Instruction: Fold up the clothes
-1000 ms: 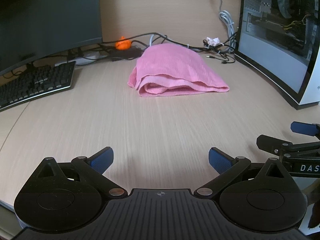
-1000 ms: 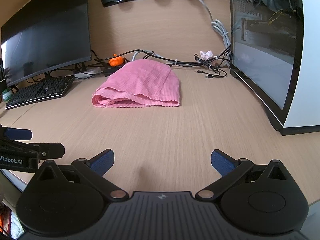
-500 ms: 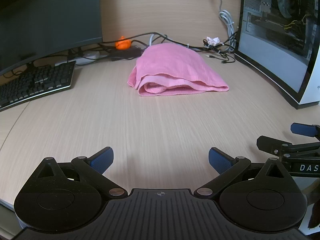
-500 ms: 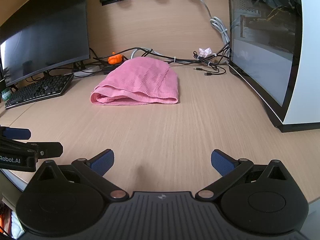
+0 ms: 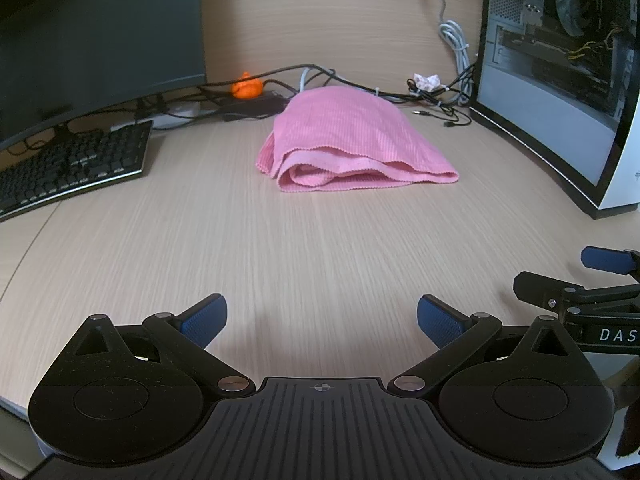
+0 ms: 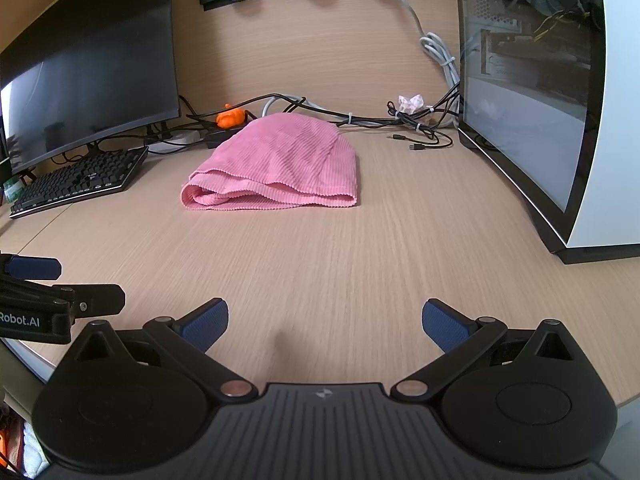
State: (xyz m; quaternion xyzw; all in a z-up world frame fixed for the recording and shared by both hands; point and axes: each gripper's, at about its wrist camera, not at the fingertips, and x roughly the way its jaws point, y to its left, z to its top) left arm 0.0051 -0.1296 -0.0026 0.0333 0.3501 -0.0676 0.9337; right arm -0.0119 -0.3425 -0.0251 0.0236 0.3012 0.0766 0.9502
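Light: even and soft, indoor, fairly bright
Shadows: faint on the desk [image 5: 320,248], just ahead of each gripper
Glare: pale reflections on the glass panel [image 6: 528,120]
Blur: wood grain slightly smeared
Distortion: strong fisheye bending at the edges

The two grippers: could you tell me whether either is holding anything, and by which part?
Nothing is held. The left gripper and right gripper are both open and empty, apart from the folded pink garment on the desk.

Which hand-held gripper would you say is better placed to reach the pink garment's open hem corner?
Probably right: the right hand-held gripper faces the pink garment hem squarely; the left hand-held gripper sits farther left. Both are open.
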